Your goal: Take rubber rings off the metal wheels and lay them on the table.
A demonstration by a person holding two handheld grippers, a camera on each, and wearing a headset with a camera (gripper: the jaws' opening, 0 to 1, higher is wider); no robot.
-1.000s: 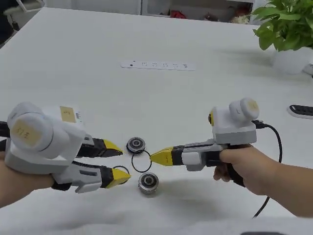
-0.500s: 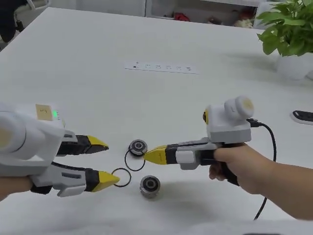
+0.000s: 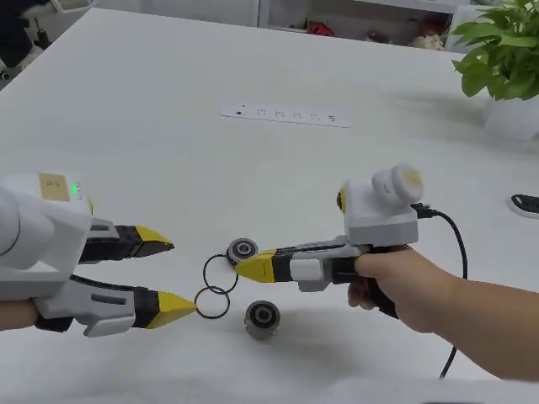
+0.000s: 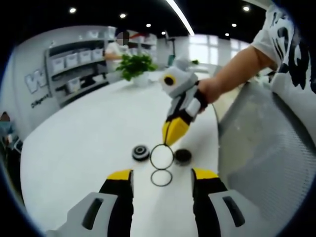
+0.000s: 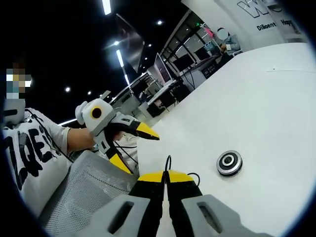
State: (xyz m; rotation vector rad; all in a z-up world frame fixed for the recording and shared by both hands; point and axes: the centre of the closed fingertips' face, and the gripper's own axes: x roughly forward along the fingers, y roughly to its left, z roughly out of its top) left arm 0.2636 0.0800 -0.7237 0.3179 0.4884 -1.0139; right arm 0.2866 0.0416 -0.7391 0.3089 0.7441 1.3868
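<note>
Two metal wheels sit on the white table [image 3: 253, 168], one [image 3: 242, 249] [image 4: 140, 152] [image 5: 229, 163] behind my right gripper's tip, the other [image 3: 262, 316] [image 4: 183, 155] nearer me. My right gripper [image 3: 240, 268] [image 5: 165, 175] is shut on a thin black rubber ring [image 3: 219, 273] [image 4: 162, 156], which shows edge-on [image 5: 168, 163] in the right gripper view. A second ring [image 3: 212, 303] [image 4: 161, 178] lies flat on the table just ahead of my left gripper [image 3: 173, 278] [image 4: 163, 174]. That gripper stands open and holds nothing.
A white power strip [image 3: 285, 115] lies further back on the table. A potted plant [image 3: 505, 59] stands at the far right and a dark object [image 3: 526, 204] lies at the right edge. The right gripper's cable [image 3: 459, 278] trails toward me.
My right gripper has carried the ring a little to the left. My left gripper has drawn back to the left, away from the second ring on the table.
</note>
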